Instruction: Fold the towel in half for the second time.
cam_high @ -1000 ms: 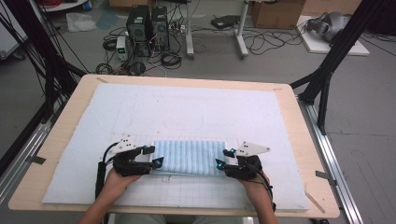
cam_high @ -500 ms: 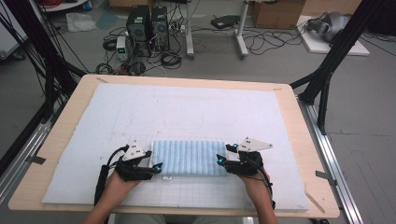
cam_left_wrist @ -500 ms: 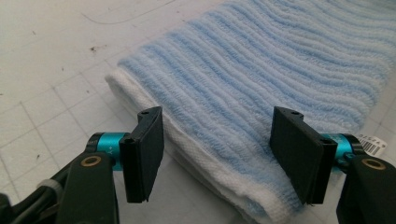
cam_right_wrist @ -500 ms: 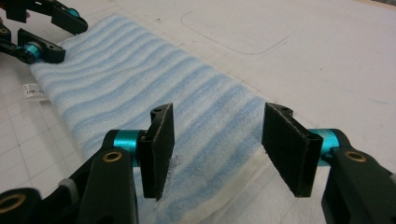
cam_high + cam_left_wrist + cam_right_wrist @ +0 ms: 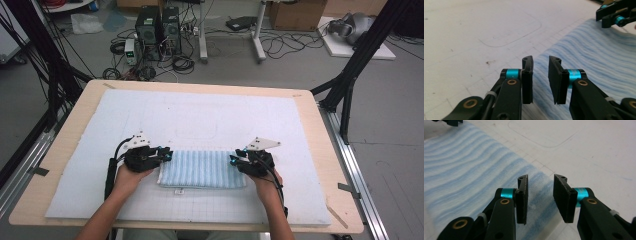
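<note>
A folded towel (image 5: 202,169) with pale blue and white stripes lies flat on the white mat (image 5: 200,110), near the front. My left gripper (image 5: 166,155) is at the towel's far left corner. In the left gripper view its jaws (image 5: 540,60) have just been closing and stand a narrow gap apart over the towel's edge (image 5: 594,57), with nothing pressed between the pads. My right gripper (image 5: 234,161) is at the far right corner. Its jaws (image 5: 541,177) have also been closing and stay apart above the towel (image 5: 469,170), with nothing gripped.
The mat covers most of a wooden table (image 5: 320,145). A faint rounded outline (image 5: 195,125) is drawn on the mat beyond the towel. A small white label (image 5: 178,190) sticks out at the towel's near edge. Computers and cables (image 5: 160,30) sit on the floor behind.
Both hands have slid along the towel's short sides, away from the person, toward its far corners. The towel lies where it was.
</note>
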Available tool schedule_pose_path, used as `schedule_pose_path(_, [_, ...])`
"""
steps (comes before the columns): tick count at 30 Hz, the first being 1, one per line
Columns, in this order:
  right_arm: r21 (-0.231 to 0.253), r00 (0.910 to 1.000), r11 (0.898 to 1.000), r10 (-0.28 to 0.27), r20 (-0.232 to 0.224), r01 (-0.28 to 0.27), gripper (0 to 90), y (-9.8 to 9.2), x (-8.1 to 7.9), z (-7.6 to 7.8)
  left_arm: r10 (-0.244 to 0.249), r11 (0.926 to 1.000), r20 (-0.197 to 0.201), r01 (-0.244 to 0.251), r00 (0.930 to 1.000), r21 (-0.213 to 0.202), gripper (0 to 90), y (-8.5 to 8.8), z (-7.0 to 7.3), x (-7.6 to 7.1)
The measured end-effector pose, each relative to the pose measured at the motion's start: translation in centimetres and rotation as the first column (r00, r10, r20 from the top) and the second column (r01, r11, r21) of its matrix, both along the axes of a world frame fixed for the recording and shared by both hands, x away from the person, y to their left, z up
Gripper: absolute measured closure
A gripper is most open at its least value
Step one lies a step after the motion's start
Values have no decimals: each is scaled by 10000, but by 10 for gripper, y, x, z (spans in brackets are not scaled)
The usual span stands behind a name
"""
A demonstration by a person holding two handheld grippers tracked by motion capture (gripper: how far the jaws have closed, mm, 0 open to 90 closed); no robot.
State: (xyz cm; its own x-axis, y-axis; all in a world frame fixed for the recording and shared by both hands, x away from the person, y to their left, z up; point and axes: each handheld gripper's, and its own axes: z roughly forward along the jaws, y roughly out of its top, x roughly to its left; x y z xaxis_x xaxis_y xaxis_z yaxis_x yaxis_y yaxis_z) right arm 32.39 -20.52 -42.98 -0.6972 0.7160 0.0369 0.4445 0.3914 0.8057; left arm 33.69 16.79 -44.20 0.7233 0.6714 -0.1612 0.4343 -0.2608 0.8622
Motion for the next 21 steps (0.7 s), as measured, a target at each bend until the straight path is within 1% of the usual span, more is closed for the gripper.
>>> schedule_pose_path(1, [-140, 9999, 9999, -52, -146, 49, 649, 1, 3, -2, 114, 9997, -153, -110, 9998, 229, 761, -1, -1, 2])
schedule_pose_path(3, [-572, 9993, 9983, -138, -342, 118, 654, 2, 6, -7, 270, 9985, -334, -254, 9991, 476, 763, -3, -4, 6])
schedule_pose_path(4, [-681, 9988, 9975, -191, -441, 161, 656, 1, 7, -10, 313, 9967, -308, -288, 9990, 760, 763, -4, -5, 6])
schedule_pose_path(5, [-643, 9989, 9978, -175, -446, 147, 658, 0, 8, -11, 341, 9955, -308, -312, 9989, 896, 767, -5, -6, 7])
schedule_pose_path(6, [-693, 9989, 9974, -218, -411, 189, 658, -1, 7, -11, 371, 9949, -282, -342, 9989, 949, 773, -6, -7, 7])
schedule_pose_path(7, [-905, 9990, 9956, -268, -349, 236, 658, -2, 6, -11, 396, 9941, -218, -372, 9990, 1019, 776, -6, -7, 7])
schedule_pose_path(9, [-852, 9990, 9961, -278, -355, 247, 657, -6, 3, -12, 430, 9912, -24, -423, 9991, 1255, 788, -8, -8, 7])
schedule_pose_path(11, [-830, 9989, 9959, -375, -268, 351, 655, -10, 0, -14, 462, 9918, -24, -456, 9989, 1192, 789, -9, -8, 7])
schedule_pose_path(12, [-730, 9987, 9965, -436, -276, 415, 636, -13, -1, -15, 442, 9923, -57, -433, 9990, 1162, 787, -8, -8, 7])
schedule_pose_path(13, [-570, 9984, 9973, -475, -305, 457, 614, -16, -1, -15, 475, 9938, -135, -459, 9988, 1017, 782, -6, -8, 7])
schedule_pose_path(14, [-475, 9983, 9977, -506, -305, 491, 586, -18, -3, -14, 613, 9944, -127, -600, 9980, 873, 748, -5, -7, 8])
schedule_pose_path(15, [-314, 9987, 9984, -469, -204, 463, 560, -20, -4, -12, 911, 9941, -149, -900, 9957, 608, 645, -3, -6, 8])
schedule_pose_path(16, [15, 9988, 9989, -460, -140, 461, 528, -23, -4, -10, 1069, 9941, -305, -1063, 9938, 199, 533, 1, -5, 9])
schedule_pose_path(17, [391, 9983, 9976, -573, -53, 575, 485, -26, -5, -8, 1064, 9941, -378, -1072, 9936, -179, 505, 4, -4, 10])
schedule_pose_path(18, [726, 9973, 9946, -739, -26, 739, 458, -29, -5, -5, 1108, 9931, -203, -1115, 9936, -373, 496, 6, -2, 10])
schedule_pose_path(19, [898, 9963, 9922, -864, 14, 860, 432, -32, -5, -3, 1107, 9918, -38, -1107, 9938, -637, 469, 8, 0, 9])
schedule_pose_path(20, [941, 9951, 9909, -978, 136, 961, 400, -34, -4, -1, 972, 9905, 113, -956, 9952, -984, 453, 9, 2, 9])
schedule_pose_path(21, [982, 9935, 9893, -1106, 264, 1075, 357, -36, -4, 1, 888, 9895, 344, -842, 9955, -1177, 439, 10, 5, 8])
